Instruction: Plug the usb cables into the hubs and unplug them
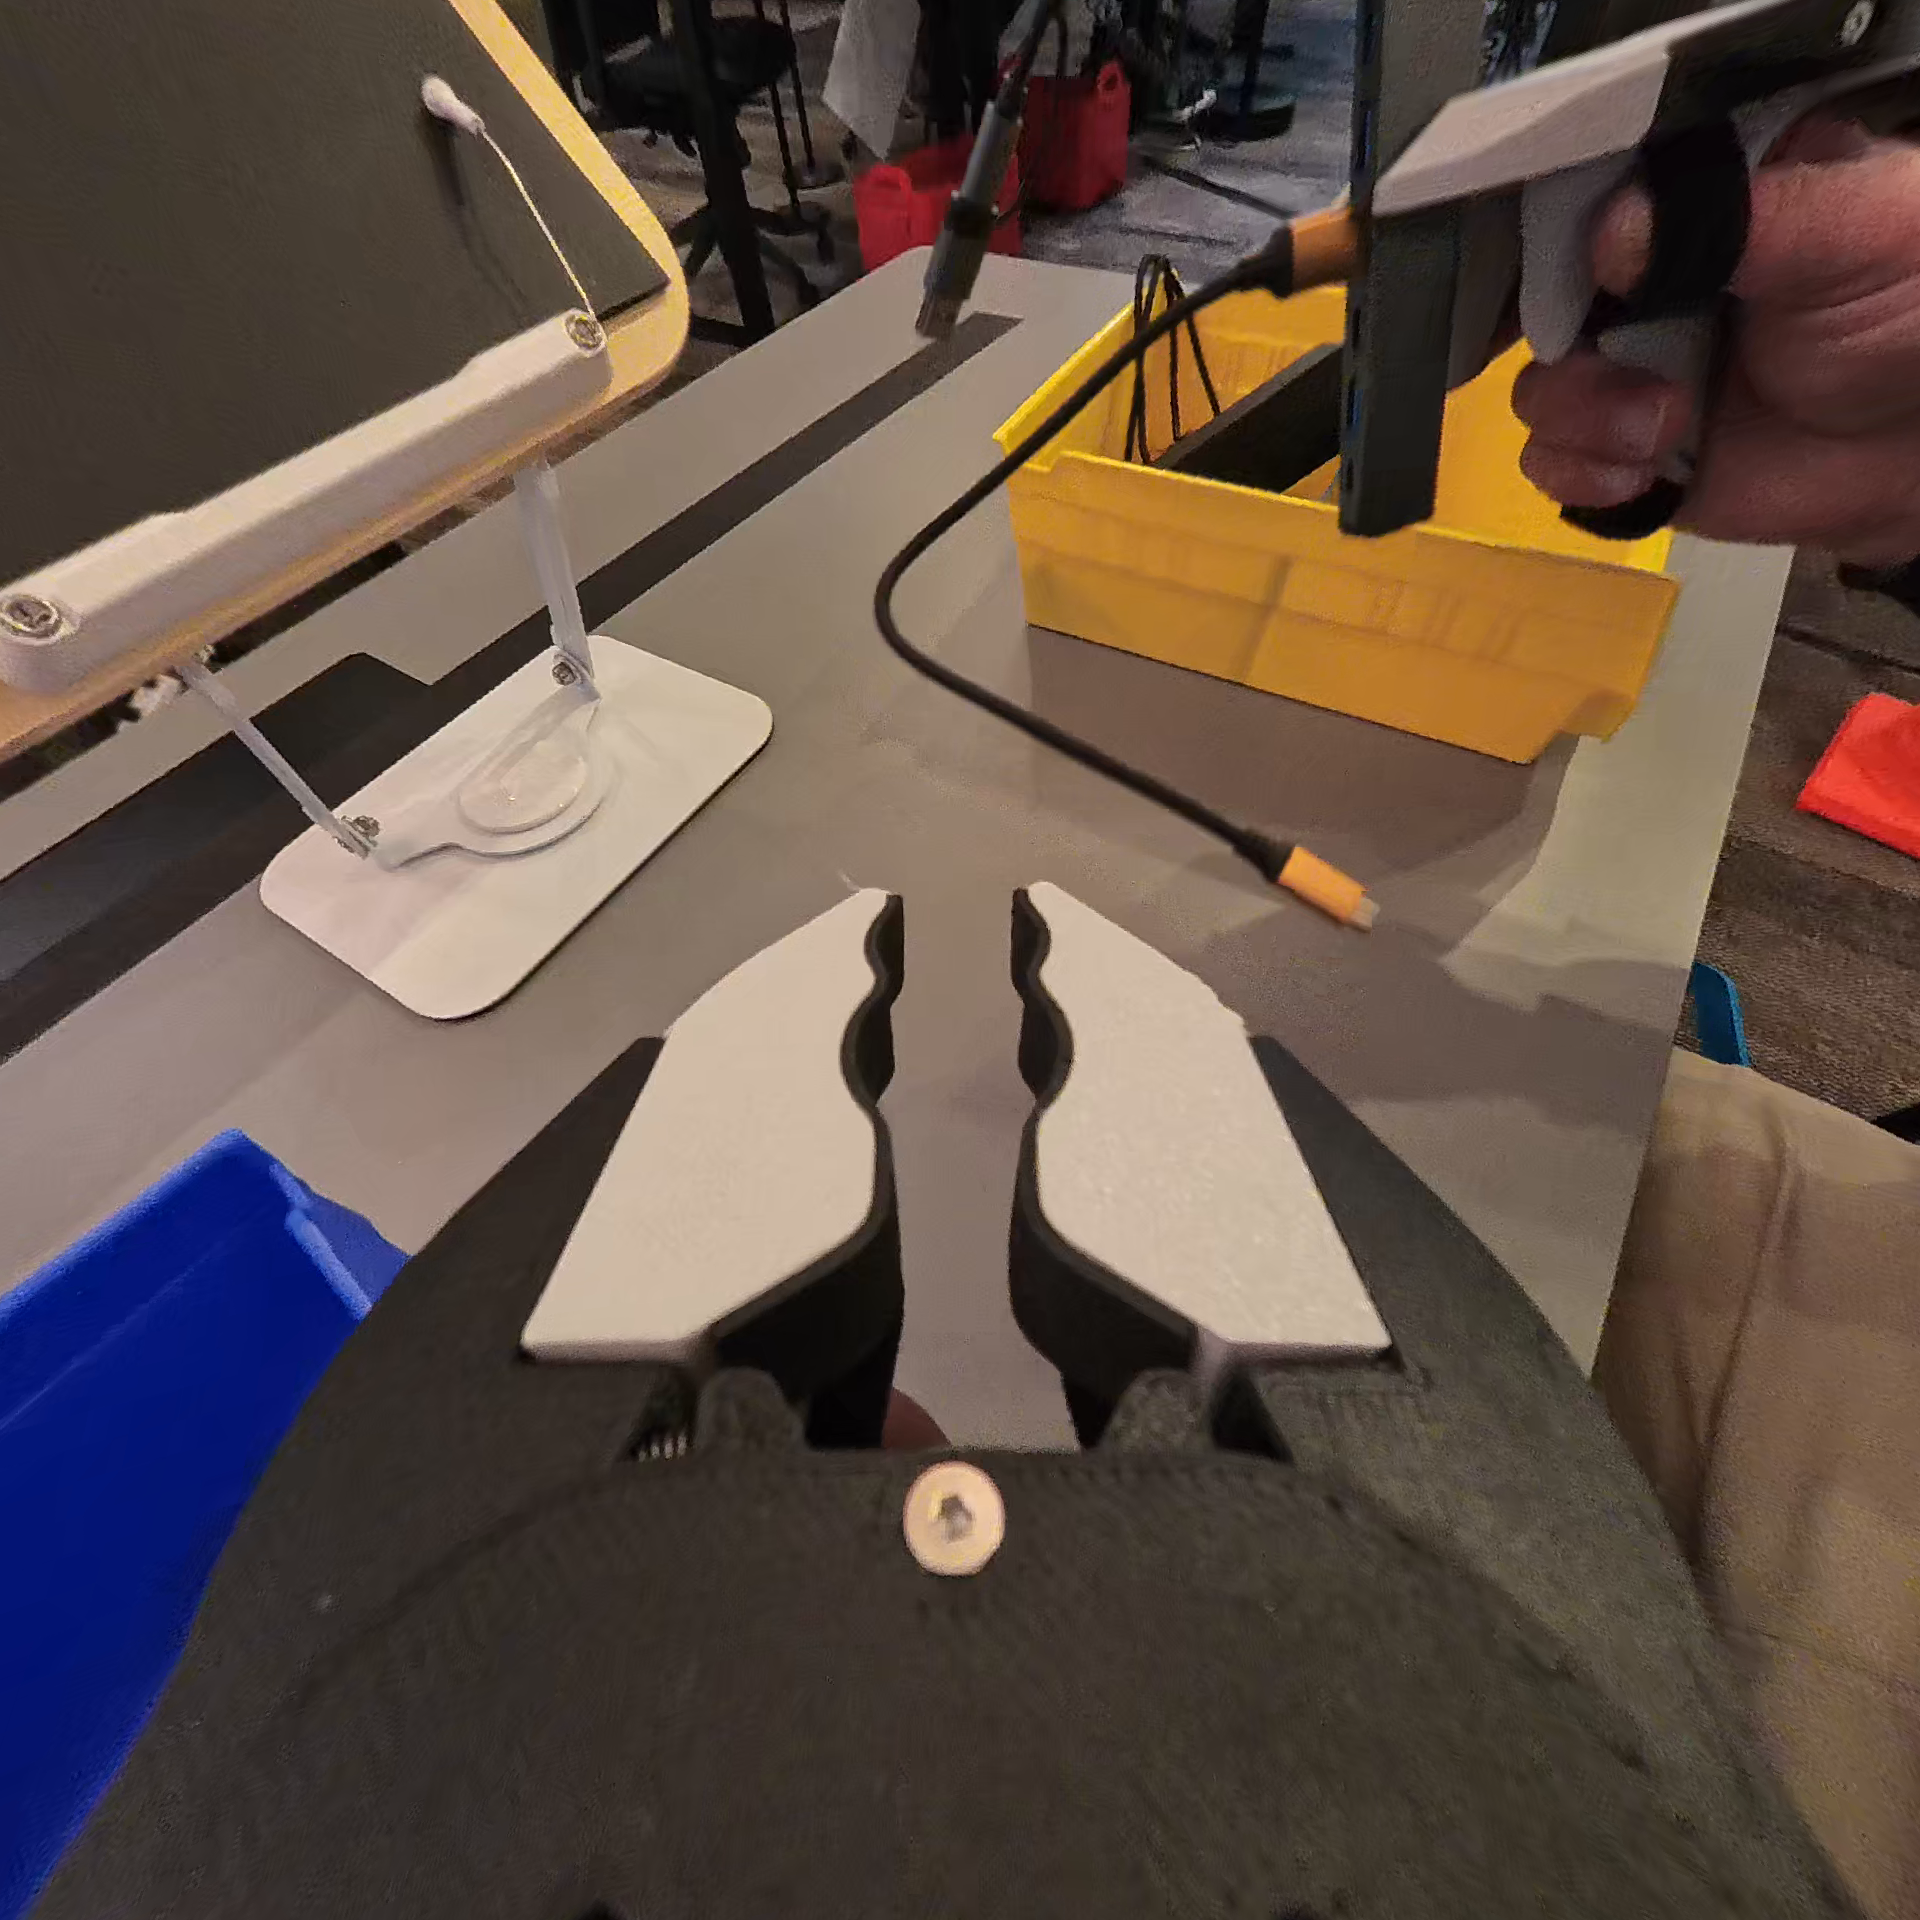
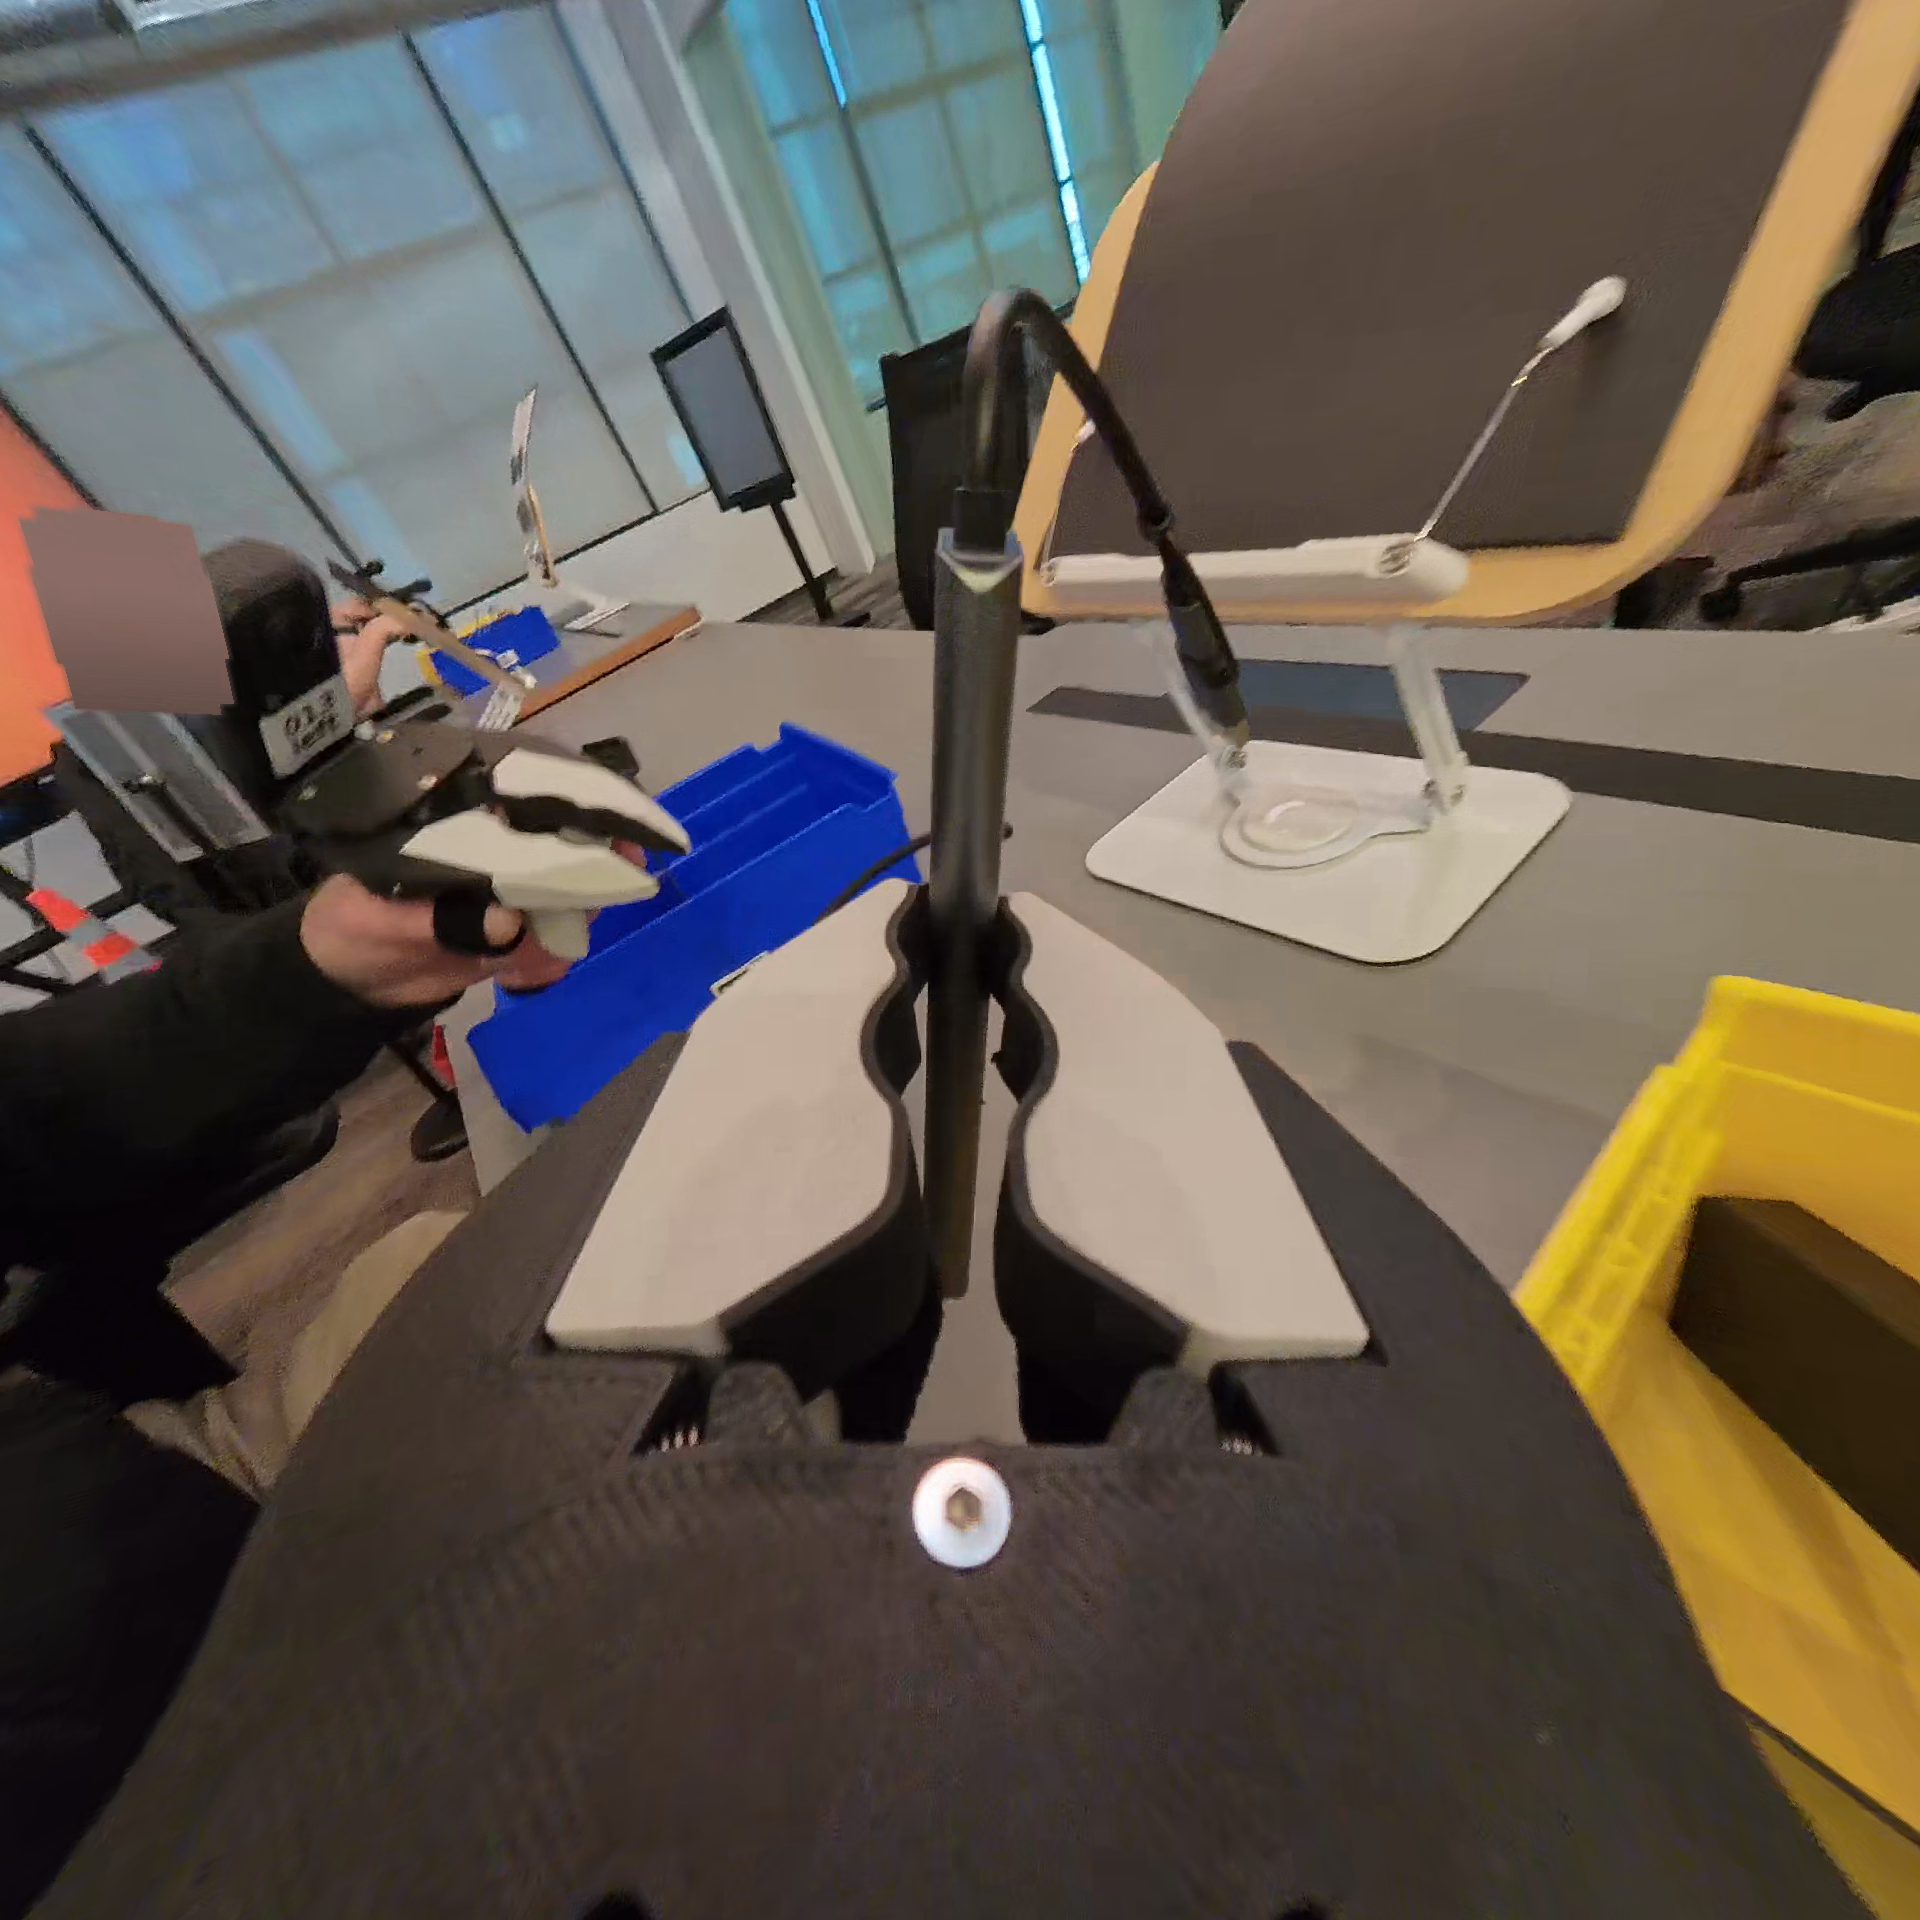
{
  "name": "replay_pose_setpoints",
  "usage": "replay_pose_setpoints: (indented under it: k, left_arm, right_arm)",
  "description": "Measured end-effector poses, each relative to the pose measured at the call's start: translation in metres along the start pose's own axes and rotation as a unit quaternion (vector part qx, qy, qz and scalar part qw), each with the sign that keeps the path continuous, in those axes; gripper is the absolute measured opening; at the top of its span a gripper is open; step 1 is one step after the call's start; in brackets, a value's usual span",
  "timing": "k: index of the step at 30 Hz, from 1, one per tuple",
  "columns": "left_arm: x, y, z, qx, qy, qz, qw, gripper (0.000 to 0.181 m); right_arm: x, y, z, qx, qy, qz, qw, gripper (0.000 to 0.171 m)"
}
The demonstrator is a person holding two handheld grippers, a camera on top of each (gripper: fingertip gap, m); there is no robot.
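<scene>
My left gripper [image 1: 956, 904] is open and empty, low over the grey table [image 1: 790, 582]. A black cable [image 1: 935, 665] with orange plugs curves across the table. Its free orange plug [image 1: 1322, 885] lies just right of my left fingertips. Its other orange plug [image 1: 1325, 244] sits in a dark hub [image 1: 1392, 364]. My right gripper [image 2: 961, 914] is shut on that hub [image 2: 961, 790] and holds it upright above the table. The hub's own short black lead [image 2: 1101, 416] arcs from its top, and its plug [image 2: 1210, 675] hangs free. The left gripper also shows in the right wrist view [image 2: 665, 860].
A yellow bin [image 1: 1330, 613] with black cables stands at the right, near the table's right edge. A blue bin [image 2: 727, 894] stands at the left. A white stand [image 1: 520, 831] carries a tilted dark board [image 1: 260, 260] at the back. Another person works at a far table. Tip to tip, the grippers are about 20 cm apart.
</scene>
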State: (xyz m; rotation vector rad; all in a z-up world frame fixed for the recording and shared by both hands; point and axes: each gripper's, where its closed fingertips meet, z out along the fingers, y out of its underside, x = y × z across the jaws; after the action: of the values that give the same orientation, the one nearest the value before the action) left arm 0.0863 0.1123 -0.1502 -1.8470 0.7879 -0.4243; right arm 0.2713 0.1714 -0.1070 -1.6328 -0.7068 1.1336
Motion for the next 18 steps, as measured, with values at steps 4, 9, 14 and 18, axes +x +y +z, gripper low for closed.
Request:
replay_pose_setpoints:
  k: [4,9,14,18]
  left_arm:
    - [0.012,0.013,0.000,-0.002,-0.006,0.008,1.000,0.021]
    - [0.027,0.022,0.010,-0.009,0.007,0.017,1.000,0.023]
    - [0.041,0.022,0.027,-0.008,0.020,0.009,1.000,0.032]
    - [0.053,0.010,0.042,0.006,0.012,0.024,1.000,0.044]
  right_arm:
    - [0.013,-0.004,-0.010,-0.001,0.026,0.010,1.000,0.010]
    - [0.017,0.000,-0.012,-0.017,0.017,0.038,0.999,0.010]
    - [0.008,0.016,-0.002,-0.050,-0.015,0.053,0.997,0.010]
    - [-0.015,0.026,0.013,-0.077,-0.056,0.069,0.993,0.010]
